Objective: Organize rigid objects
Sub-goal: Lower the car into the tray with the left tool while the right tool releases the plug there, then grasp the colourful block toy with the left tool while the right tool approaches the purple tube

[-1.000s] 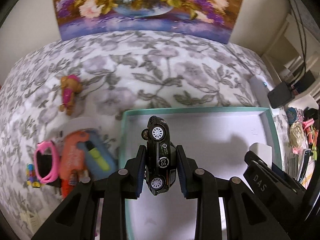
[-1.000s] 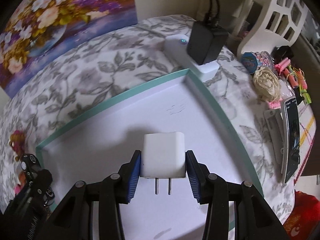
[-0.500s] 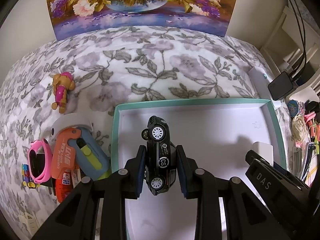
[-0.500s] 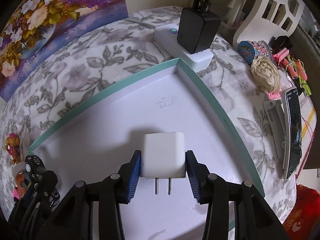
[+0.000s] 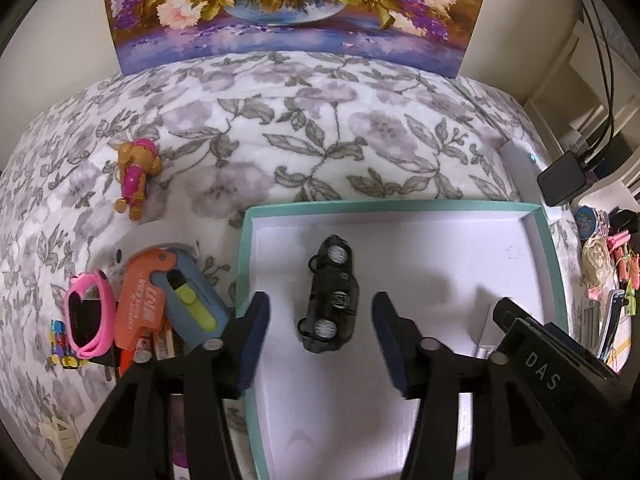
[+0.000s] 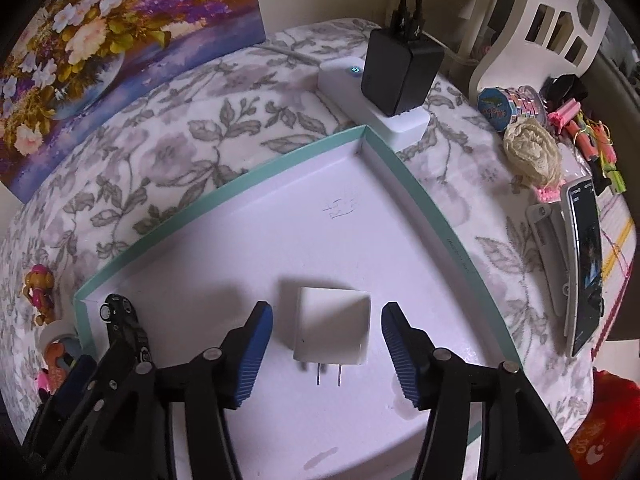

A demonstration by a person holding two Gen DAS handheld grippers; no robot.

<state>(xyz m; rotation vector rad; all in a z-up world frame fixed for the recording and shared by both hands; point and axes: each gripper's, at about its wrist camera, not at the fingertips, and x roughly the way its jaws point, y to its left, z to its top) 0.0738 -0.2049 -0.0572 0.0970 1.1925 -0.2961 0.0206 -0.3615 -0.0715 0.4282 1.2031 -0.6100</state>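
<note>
Opening over the white tray (image 5: 544, 240), the left hand-held gripper (image 5: 320, 344) straddles a loose toy car (image 5: 330, 300); the right hand-held gripper (image 6: 326, 354), also opening, straddles a loose charger (image 6: 332, 330).

Left gripper (image 5: 320, 340) and right gripper (image 6: 327, 350) point steeply downward, jaws opening

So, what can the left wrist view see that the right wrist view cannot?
Only the left wrist view shows the pink watch and the blue case with a yellow marker. Only the right wrist view shows the phone, the cream lace flower and the white charger's prongs. Both show the teal-rimmed tray, the black toy car and the dog figure.
</note>
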